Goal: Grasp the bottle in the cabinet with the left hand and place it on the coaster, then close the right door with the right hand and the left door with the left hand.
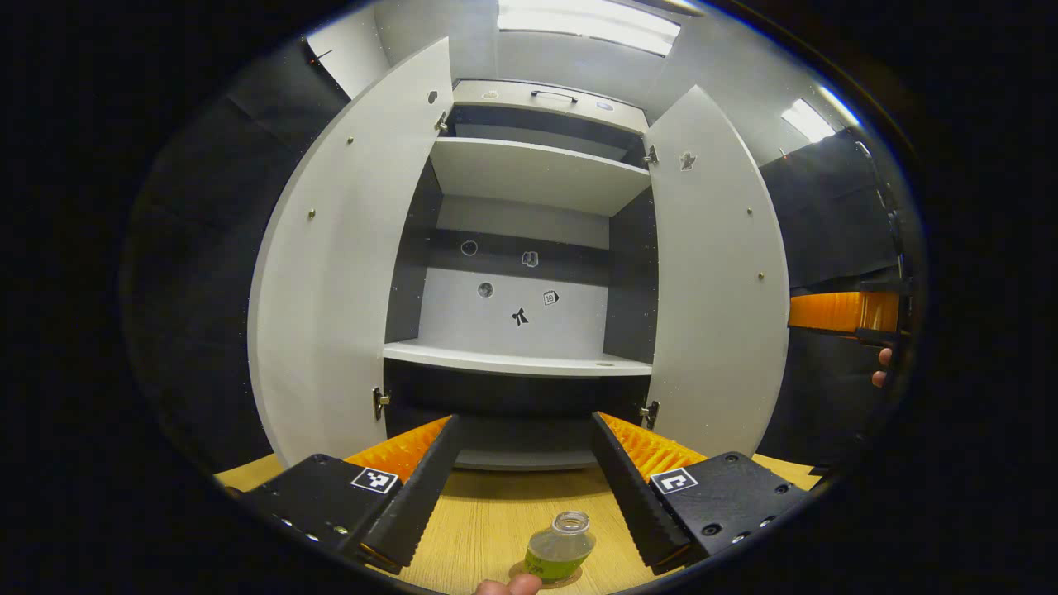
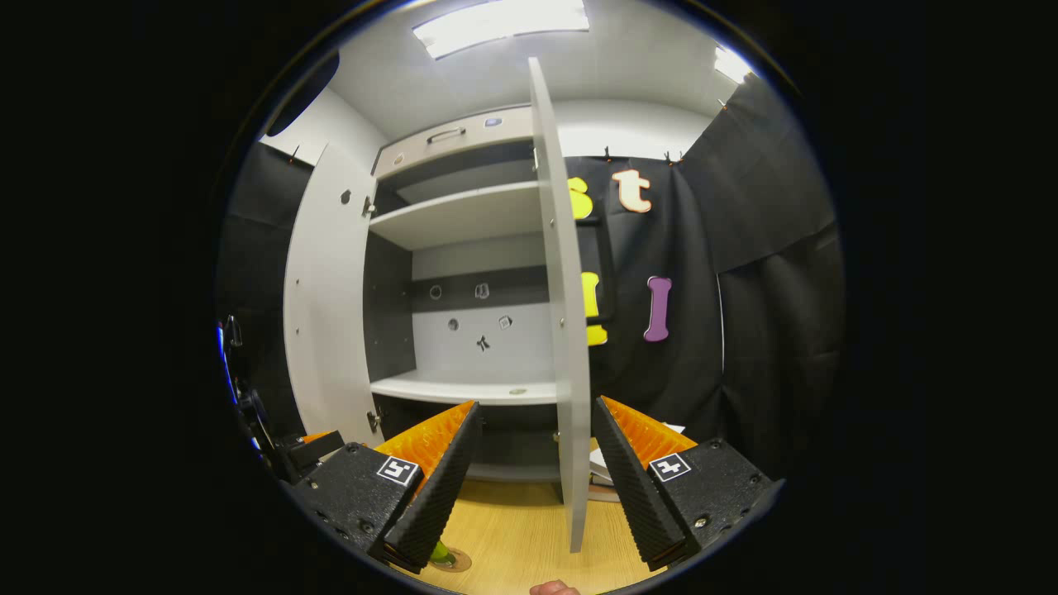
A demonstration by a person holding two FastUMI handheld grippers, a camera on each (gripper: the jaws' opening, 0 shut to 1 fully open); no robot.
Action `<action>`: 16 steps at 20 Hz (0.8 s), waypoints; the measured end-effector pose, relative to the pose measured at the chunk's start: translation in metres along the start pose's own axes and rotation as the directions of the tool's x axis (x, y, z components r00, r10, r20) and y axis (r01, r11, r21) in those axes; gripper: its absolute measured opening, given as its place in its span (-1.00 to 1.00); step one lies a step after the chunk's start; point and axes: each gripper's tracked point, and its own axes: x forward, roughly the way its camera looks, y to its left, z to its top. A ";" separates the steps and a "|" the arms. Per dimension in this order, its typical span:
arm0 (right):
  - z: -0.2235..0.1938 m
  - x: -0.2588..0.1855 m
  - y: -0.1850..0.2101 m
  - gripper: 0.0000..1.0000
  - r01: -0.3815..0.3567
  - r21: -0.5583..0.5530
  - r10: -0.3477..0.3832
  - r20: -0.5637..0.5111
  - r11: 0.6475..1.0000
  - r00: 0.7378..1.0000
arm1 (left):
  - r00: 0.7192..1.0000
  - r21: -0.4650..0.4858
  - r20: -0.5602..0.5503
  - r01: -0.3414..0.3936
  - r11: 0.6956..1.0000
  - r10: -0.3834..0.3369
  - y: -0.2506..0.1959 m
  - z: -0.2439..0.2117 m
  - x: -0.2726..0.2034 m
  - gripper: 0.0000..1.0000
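A small clear bottle with green liquid stands uncapped on a round coaster on the wooden table. It is low between the fingers of my left gripper, which is open and not touching it. The white cabinet faces me with its left door and right door swung wide. In the right gripper view the right door is edge-on, lined up between the fingers of my open right gripper; no contact shows. The bottle peeks out behind a finger.
The cabinet shelves carry nothing; small stickers dot the back panel. The other gripper, held by a hand, sits at the far right of the left gripper view. A low stack of papers lies on the table behind the right door.
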 end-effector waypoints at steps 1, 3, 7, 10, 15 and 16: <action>0.002 -0.002 -0.002 0.67 0.000 0.008 -0.001 0.011 1.000 1.000 | 1.000 -0.004 0.009 -0.007 1.000 0.007 0.003 0.004 -0.002 0.89; 0.007 -0.004 -0.014 0.67 0.026 0.006 -0.026 0.025 1.000 0.999 | 1.000 -0.008 0.016 -0.016 1.000 0.016 0.006 0.008 -0.004 0.89; 0.040 -0.002 -0.045 0.67 0.098 -0.008 -0.097 0.088 0.995 0.991 | 1.000 0.010 -0.006 -0.013 1.000 0.013 0.005 0.009 -0.012 0.99; 0.074 0.012 -0.073 0.66 0.151 -0.048 -0.144 0.123 0.987 0.982 | 0.999 0.014 -0.019 0.026 1.000 -0.026 -0.003 0.009 -0.017 0.89; 0.110 0.049 -0.116 0.66 0.226 -0.024 -0.218 0.177 0.974 0.960 | 1.000 0.022 -0.009 0.023 0.999 -0.023 -0.006 0.008 -0.022 0.89; 0.111 0.055 -0.121 0.66 0.221 -0.011 -0.216 0.176 0.975 0.961 | 1.000 0.023 -0.011 0.020 1.000 -0.020 -0.006 0.006 -0.022 0.89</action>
